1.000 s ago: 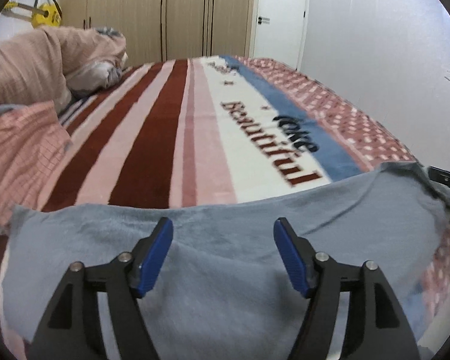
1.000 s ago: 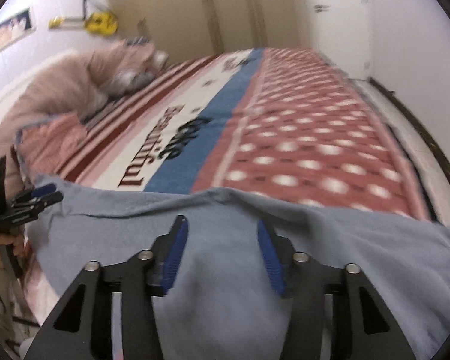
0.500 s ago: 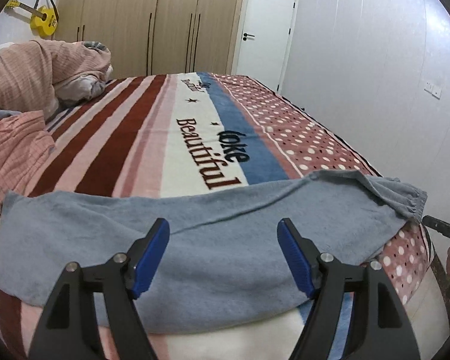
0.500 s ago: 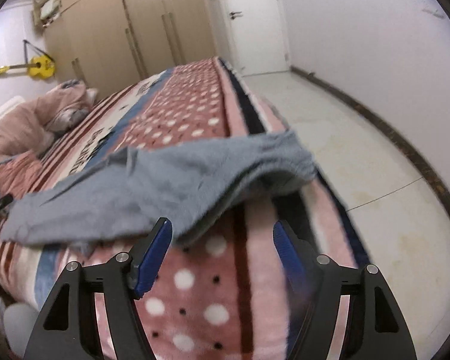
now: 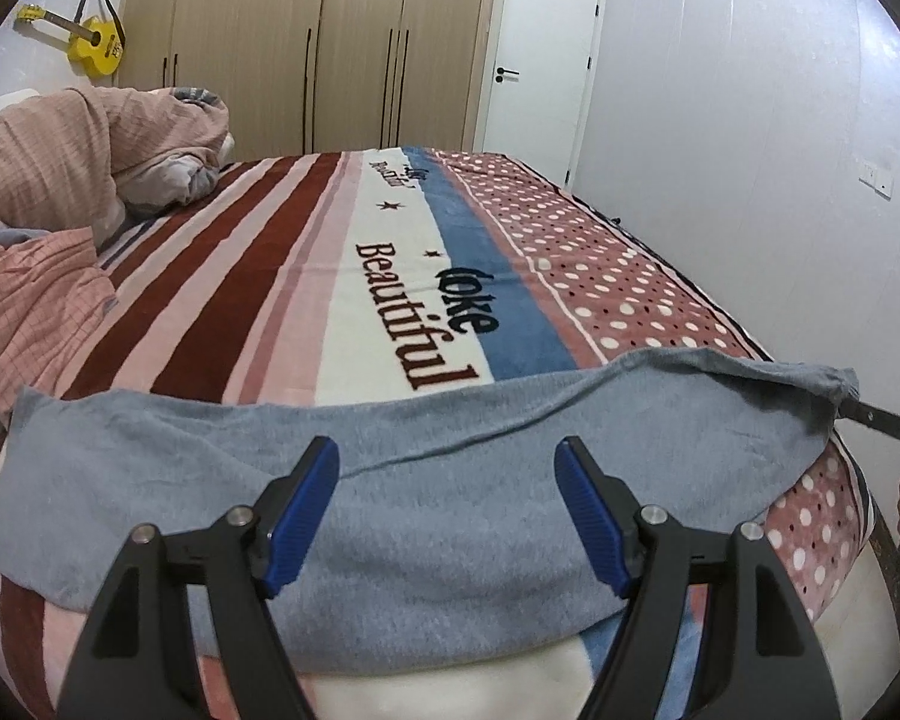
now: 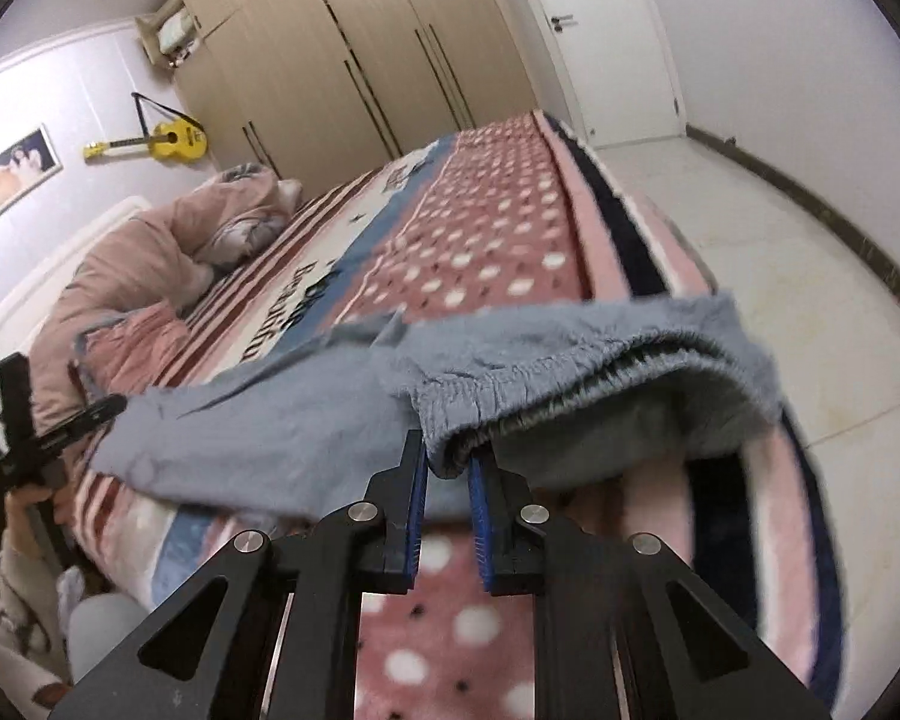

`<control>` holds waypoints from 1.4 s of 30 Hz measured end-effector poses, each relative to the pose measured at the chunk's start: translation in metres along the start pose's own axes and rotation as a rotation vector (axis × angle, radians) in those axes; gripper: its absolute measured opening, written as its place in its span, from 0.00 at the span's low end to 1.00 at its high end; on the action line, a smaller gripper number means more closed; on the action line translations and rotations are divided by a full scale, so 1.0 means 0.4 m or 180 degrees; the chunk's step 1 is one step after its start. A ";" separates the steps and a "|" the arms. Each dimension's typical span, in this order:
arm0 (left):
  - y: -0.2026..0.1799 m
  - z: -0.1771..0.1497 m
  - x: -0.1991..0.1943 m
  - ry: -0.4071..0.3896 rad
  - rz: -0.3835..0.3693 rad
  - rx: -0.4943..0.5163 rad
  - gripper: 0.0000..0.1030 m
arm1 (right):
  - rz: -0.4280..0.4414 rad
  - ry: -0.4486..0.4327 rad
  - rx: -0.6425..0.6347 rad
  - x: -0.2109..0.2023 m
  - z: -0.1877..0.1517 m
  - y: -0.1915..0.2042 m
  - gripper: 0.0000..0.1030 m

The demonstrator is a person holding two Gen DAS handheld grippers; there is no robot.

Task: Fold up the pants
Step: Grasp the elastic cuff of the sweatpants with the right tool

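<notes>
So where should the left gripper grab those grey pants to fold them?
Probably the leg end: it lies flat on the blanket, so the open left gripper could come in from the bed's near edge, while the right gripper pinches the waistband.

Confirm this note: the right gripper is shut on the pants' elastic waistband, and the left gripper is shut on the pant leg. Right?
Half right. The left gripper is open above the grey pants, gripping nothing, as the left wrist view shows. The right gripper is indeed shut on the waistband.
</notes>
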State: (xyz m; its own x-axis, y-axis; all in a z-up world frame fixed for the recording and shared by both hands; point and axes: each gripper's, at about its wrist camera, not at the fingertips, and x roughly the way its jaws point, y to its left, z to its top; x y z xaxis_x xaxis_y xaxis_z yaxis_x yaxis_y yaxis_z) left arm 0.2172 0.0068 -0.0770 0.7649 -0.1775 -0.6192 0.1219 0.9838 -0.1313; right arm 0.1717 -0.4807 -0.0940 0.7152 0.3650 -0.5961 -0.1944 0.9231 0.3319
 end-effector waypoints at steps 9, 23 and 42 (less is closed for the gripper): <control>0.004 0.034 0.043 -0.0056 0.0011 0.0021 0.69 | -0.0558 -0.0237 0.0261 0.060 0.073 -0.121 0.19; 0.056 0.026 0.120 0.0043 0.0073 -0.0111 0.69 | -0.1201 -0.0143 0.0590 0.099 0.046 -0.227 0.70; 0.052 0.019 0.071 -0.0005 -0.0049 -0.0117 0.69 | -0.1117 -0.0782 0.0591 -0.079 -0.024 -0.142 0.27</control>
State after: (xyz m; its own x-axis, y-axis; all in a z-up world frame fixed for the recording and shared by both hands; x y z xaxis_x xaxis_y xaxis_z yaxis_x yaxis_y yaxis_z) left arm 0.2461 0.0225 -0.0913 0.7642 -0.1926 -0.6156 0.1104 0.9794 -0.1694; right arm 0.1538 -0.5434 -0.1010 0.8585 -0.0257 -0.5122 0.1950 0.9400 0.2798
